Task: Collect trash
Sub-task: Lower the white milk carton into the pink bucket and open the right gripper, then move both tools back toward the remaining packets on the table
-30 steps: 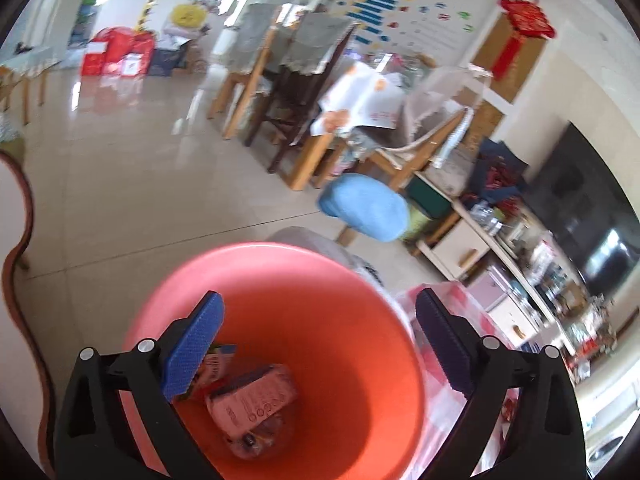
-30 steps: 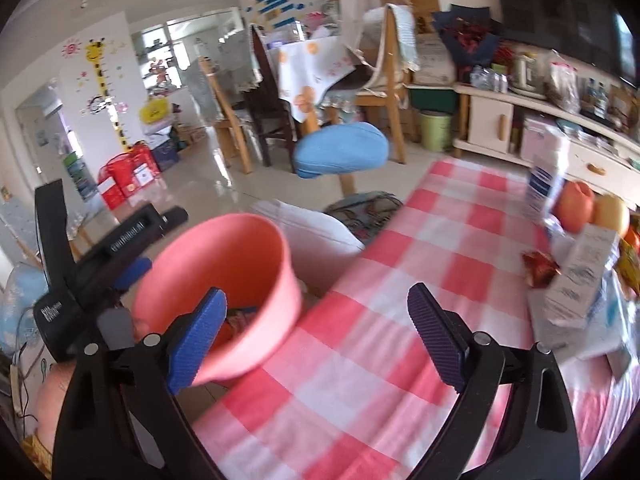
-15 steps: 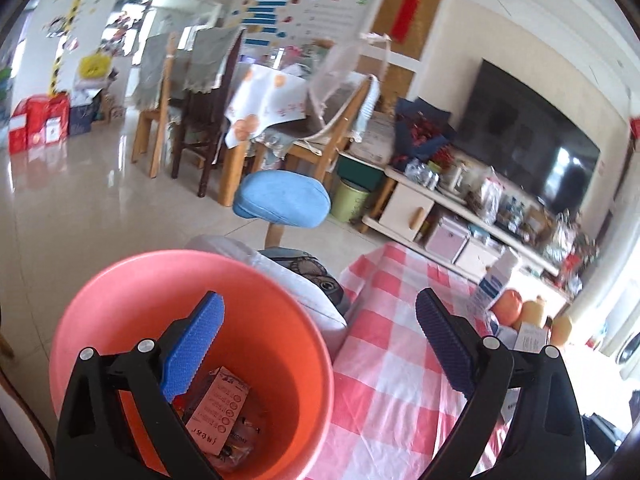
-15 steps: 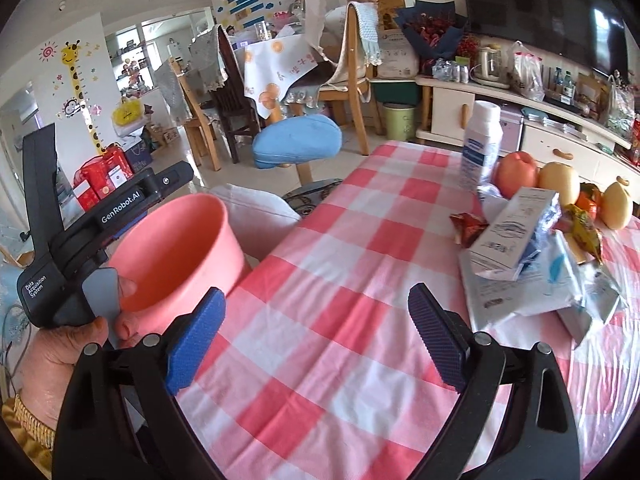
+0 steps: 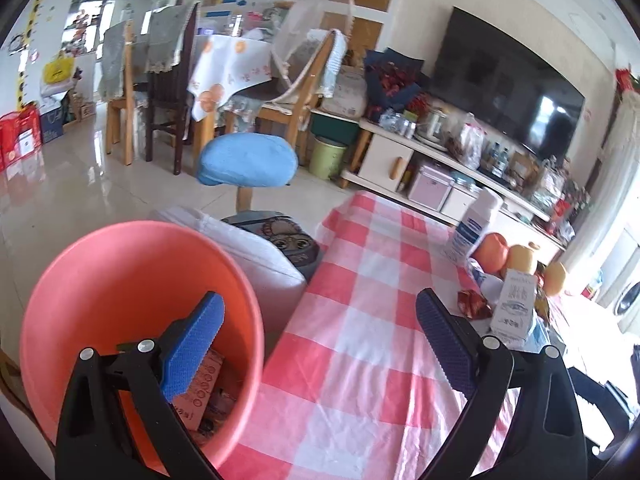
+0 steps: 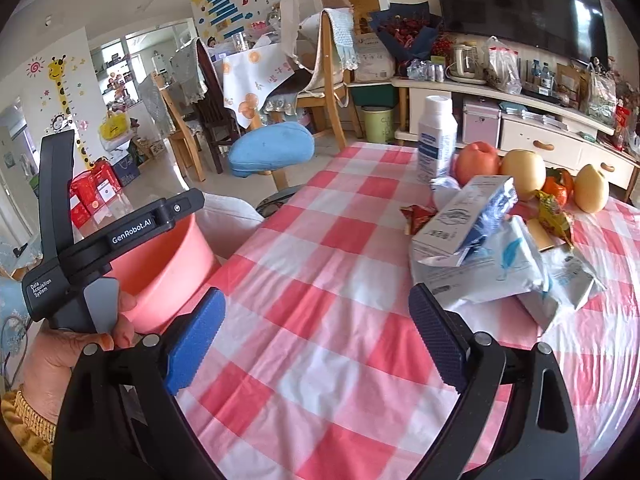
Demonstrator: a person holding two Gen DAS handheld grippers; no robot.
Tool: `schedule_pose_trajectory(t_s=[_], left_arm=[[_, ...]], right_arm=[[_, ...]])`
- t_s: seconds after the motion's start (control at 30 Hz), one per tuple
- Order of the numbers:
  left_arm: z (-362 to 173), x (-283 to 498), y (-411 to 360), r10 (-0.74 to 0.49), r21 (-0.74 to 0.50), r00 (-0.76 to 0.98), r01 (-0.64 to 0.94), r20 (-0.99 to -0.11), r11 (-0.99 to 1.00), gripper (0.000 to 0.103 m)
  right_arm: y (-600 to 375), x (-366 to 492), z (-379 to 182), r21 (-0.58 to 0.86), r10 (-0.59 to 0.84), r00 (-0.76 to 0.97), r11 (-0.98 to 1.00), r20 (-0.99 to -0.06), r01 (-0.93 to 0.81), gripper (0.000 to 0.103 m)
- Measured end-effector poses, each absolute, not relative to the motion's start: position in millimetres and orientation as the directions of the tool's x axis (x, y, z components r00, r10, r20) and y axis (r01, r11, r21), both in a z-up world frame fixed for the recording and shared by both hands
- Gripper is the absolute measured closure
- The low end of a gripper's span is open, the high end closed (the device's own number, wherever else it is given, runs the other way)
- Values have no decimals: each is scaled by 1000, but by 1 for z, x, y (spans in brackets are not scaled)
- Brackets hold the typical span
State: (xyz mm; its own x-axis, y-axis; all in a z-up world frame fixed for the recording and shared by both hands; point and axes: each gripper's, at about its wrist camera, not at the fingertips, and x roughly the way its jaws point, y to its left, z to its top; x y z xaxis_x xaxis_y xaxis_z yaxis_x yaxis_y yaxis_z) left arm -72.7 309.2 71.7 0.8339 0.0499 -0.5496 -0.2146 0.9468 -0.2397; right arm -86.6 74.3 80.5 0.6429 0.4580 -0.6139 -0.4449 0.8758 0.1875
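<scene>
Both the left tongs [image 5: 320,336] and right tongs [image 6: 316,336] gape empty above the checked bench [image 6: 320,280]; wrappers [image 6: 488,268] lie near the fruit [image 6: 520,168], a pink bucket [image 5: 120,272] beside the bench.

A lived-in family home: wall television [image 5: 516,92], dining chairs [image 6: 192,120], a giraffe height chart [image 6: 64,92], checked tablecloth [image 6: 320,280] with fruit [image 6: 520,168].
</scene>
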Motion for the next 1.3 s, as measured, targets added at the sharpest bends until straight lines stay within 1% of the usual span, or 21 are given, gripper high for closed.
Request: schedule_pose_trajectory(t_s=[0.13,0.33,0.8,1.3], left_arm=[[73,-69,291,50,-200,832,-191,-552,961,7],[74,-65,267,18,-173,837,-133,-546,976,7],[74,-60,207,-48,-101,834,-9,-550,995,7],[67,-55,165,-89,-44,814,78,-573,996,7]], right_arm=[[63,-89,82,156,435,664,886,-609,-437,10],[43,-91,82,141,417,684,895,-598,-423,9],[-7,-87,75,165,394,701,913,-594,-374,9],[-48,-86,73,206,397,713,917,-579,-343,9]])
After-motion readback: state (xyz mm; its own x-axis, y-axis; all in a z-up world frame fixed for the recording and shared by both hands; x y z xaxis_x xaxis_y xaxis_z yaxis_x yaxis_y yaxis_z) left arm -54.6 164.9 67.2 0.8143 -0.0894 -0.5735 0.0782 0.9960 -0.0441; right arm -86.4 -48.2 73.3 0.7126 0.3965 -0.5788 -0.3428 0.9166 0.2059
